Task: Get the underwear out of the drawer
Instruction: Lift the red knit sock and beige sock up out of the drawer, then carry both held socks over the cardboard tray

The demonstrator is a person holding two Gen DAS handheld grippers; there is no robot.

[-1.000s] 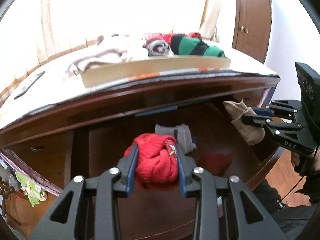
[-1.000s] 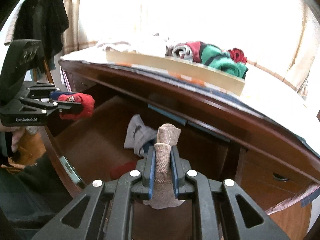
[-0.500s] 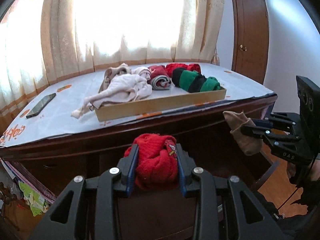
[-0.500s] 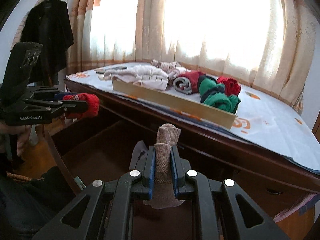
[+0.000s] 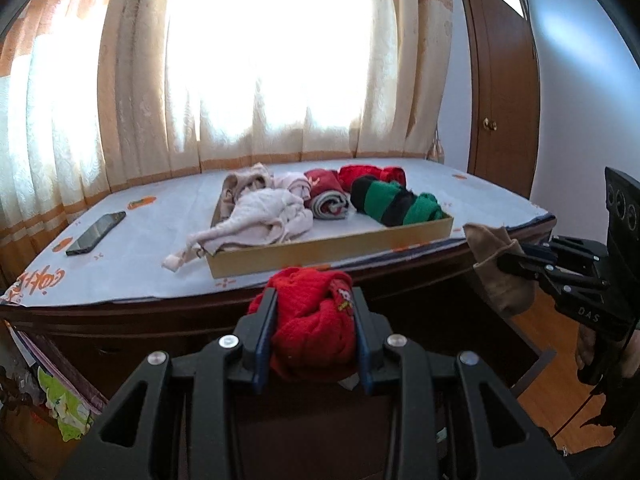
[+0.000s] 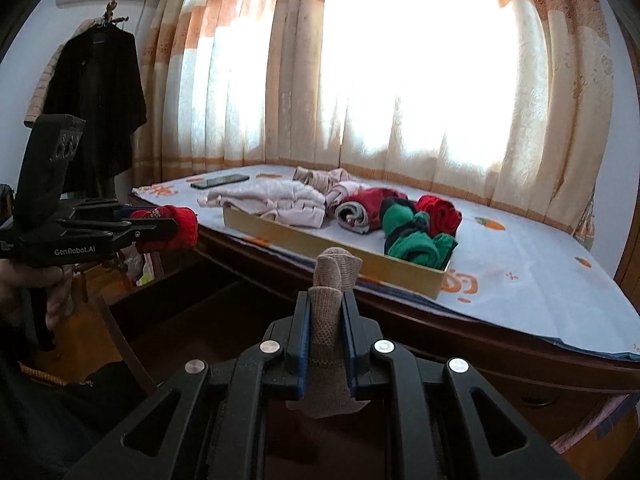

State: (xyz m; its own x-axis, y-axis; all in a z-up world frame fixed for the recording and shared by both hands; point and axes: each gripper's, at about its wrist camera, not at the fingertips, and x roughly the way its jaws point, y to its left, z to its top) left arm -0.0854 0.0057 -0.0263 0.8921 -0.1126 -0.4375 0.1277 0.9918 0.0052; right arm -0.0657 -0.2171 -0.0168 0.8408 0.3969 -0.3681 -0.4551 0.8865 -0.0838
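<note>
Tabletop (image 5: 132,240) under a pale cloth, curtains (image 5: 132,80) behind. Tray (image 5: 320,252) — rolled and loose garments inside; phone (image 5: 96,233) well apart on the cloth. Left gripper (image 5: 314,336): jaws clamp a red roll (image 5: 312,332) before the tabletop edge. Right gripper (image 6: 325,336): jaws closed on a tan roll (image 6: 330,312) — above the open drawer (image 6: 192,312).

Left claw (image 5: 313,332) and right claw (image 6: 327,334): both were matte black, with angular cut-out linkage arms, round silver screw heads at the pivots, and blue pads lining the fingers (image 5: 265,334). White lettering read "GenRobot.AI" on the left body and "DAS" on the right; a thin black cable hung below the right.
</note>
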